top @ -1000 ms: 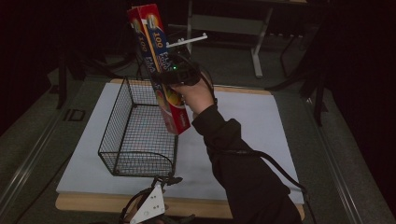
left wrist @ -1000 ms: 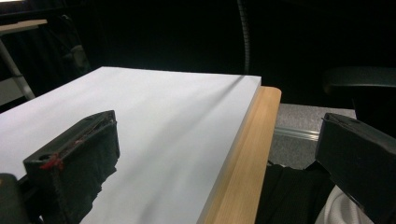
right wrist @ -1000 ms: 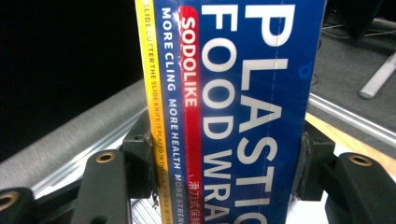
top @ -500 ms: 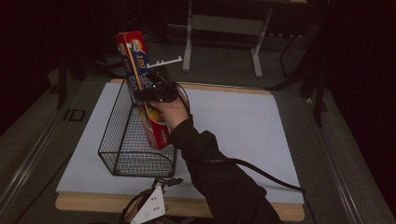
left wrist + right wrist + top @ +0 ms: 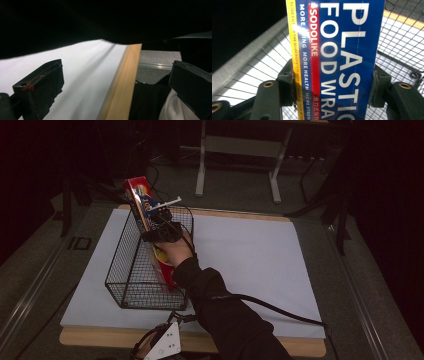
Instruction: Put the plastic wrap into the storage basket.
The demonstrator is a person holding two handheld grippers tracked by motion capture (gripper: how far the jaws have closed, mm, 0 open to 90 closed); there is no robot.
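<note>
This looks like a lab or test room set up for recording, not a home. A wooden table [image 5: 300, 347] topped with a plain white sheet [image 5: 250, 260] stands alone on grey carpet [image 5: 30, 285] (metal rails run along it on both sides). Behind it sit the legs of a metal stand [image 5: 237, 162], loose cables [image 5: 160, 167] and dark surroundings.

Dim room, dark surroundings, glare on box [image 5: 337, 60]
</note>
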